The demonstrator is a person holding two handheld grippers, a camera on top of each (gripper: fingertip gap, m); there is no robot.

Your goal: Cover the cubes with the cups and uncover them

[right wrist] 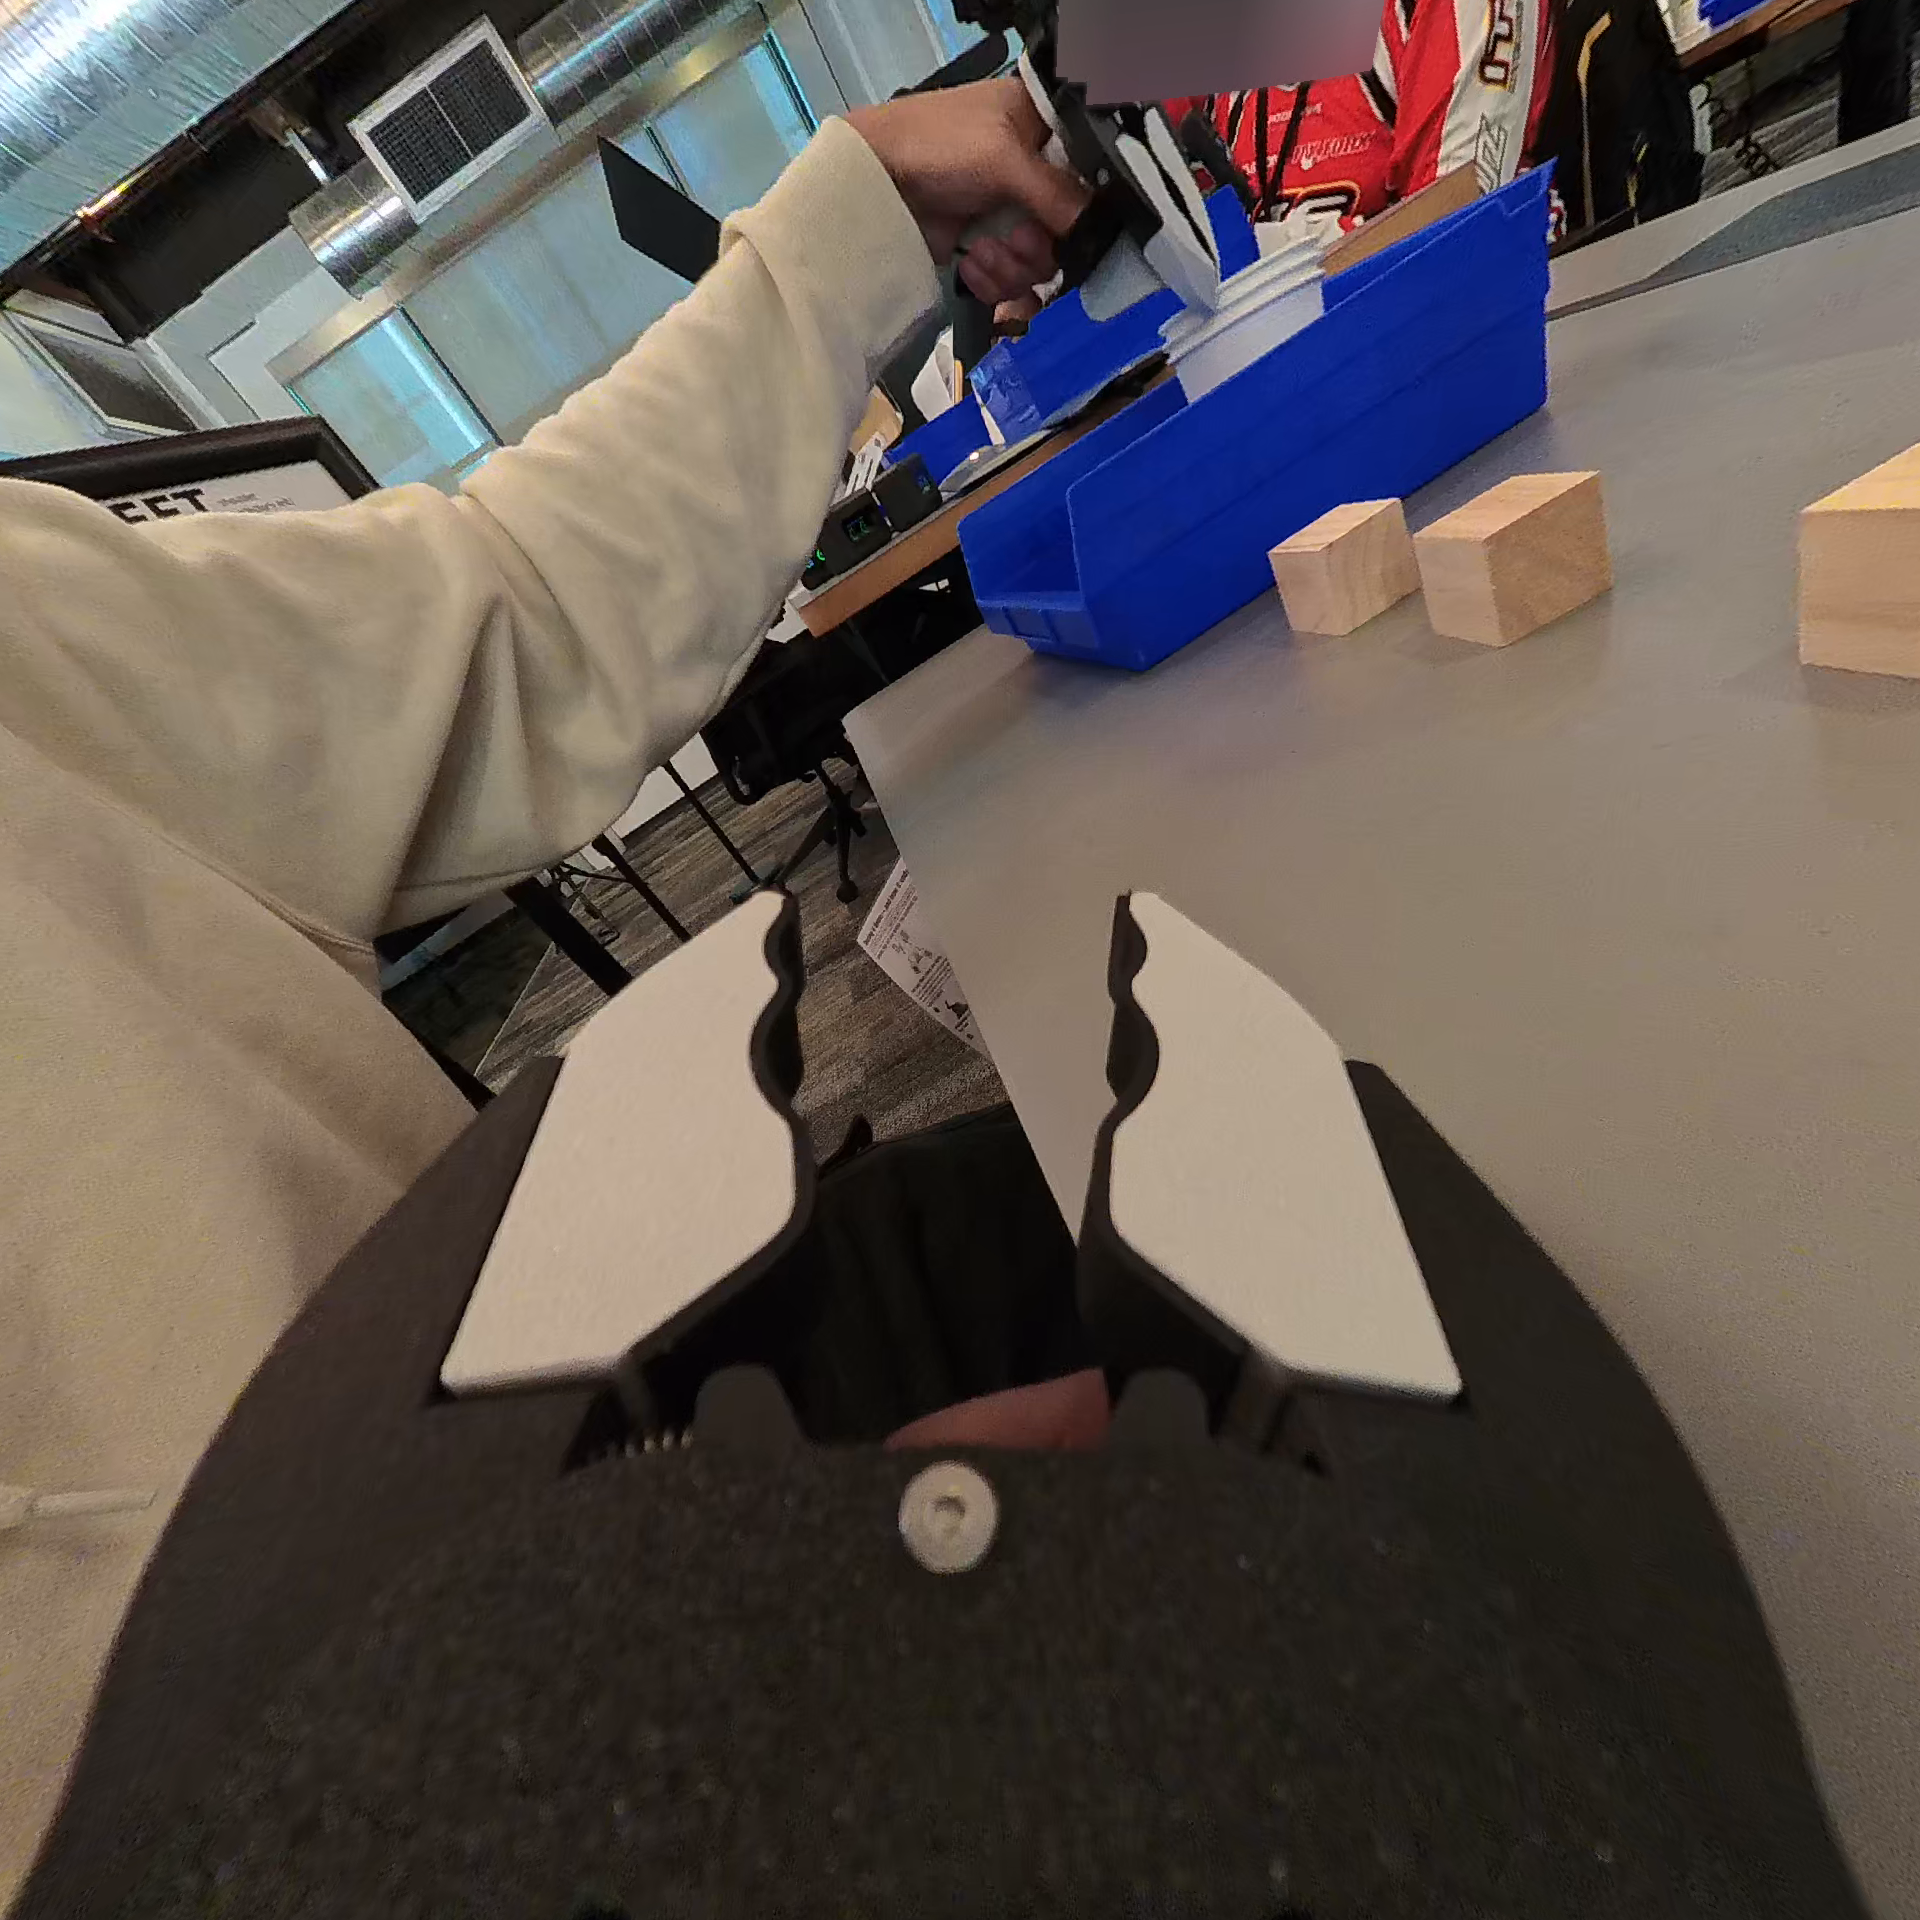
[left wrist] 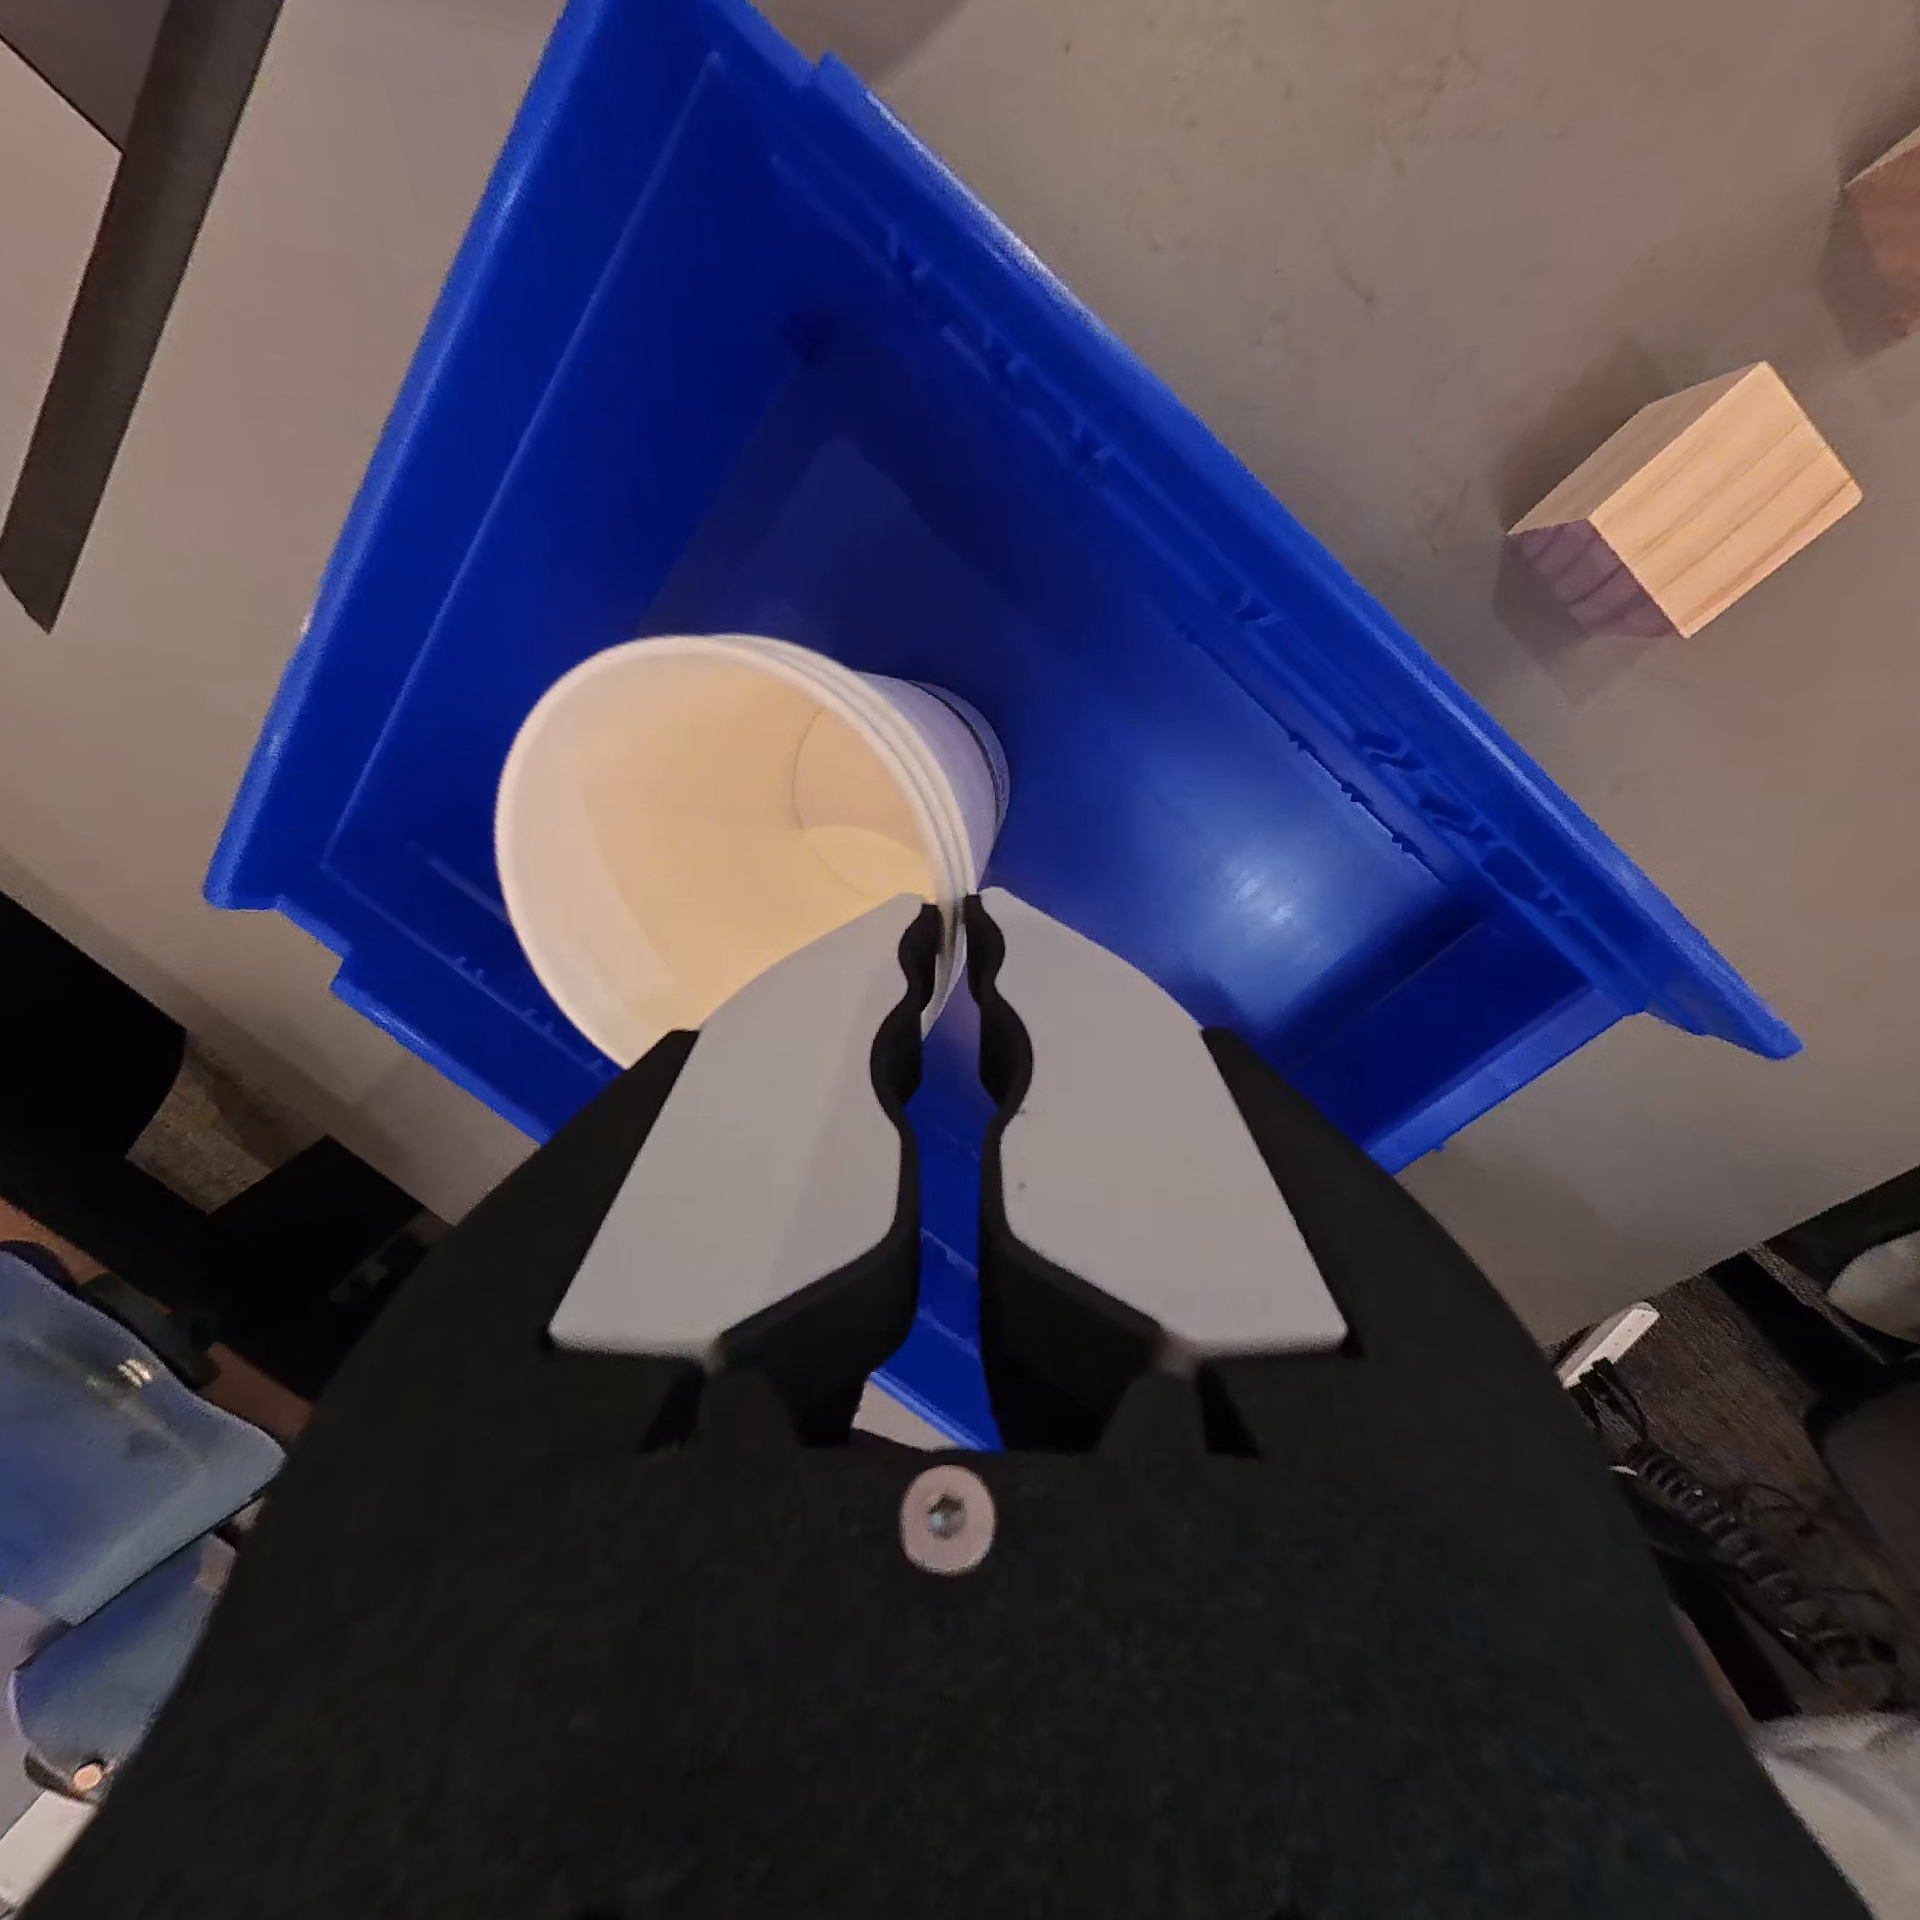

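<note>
My left gripper (left wrist: 945, 914) is shut on the rim of a stack of white paper cups (left wrist: 717, 831), one pad inside the top cup and one outside. The stack leans inside the blue bin (left wrist: 1299, 790). A wooden cube (left wrist: 1704, 499) stands on the grey table right of the bin, and a second cube (left wrist: 1886, 249) shows at the right edge. My right gripper (right wrist: 956, 914) is open and empty over the table's near corner. In the right wrist view the left gripper (right wrist: 1174, 239) sits at the cups (right wrist: 1257, 312) in the bin (right wrist: 1299, 457), with three cubes (right wrist: 1345, 566) (right wrist: 1512, 556) (right wrist: 1870, 571) beside it.
The grey table (right wrist: 1455, 883) stretches ahead of the right gripper. A person's cream sleeve (right wrist: 468, 571) reaches across to the bin. Another person in a red jersey (right wrist: 1351, 104) is behind the table. Floor and chair legs (right wrist: 821, 831) lie past the table's left edge.
</note>
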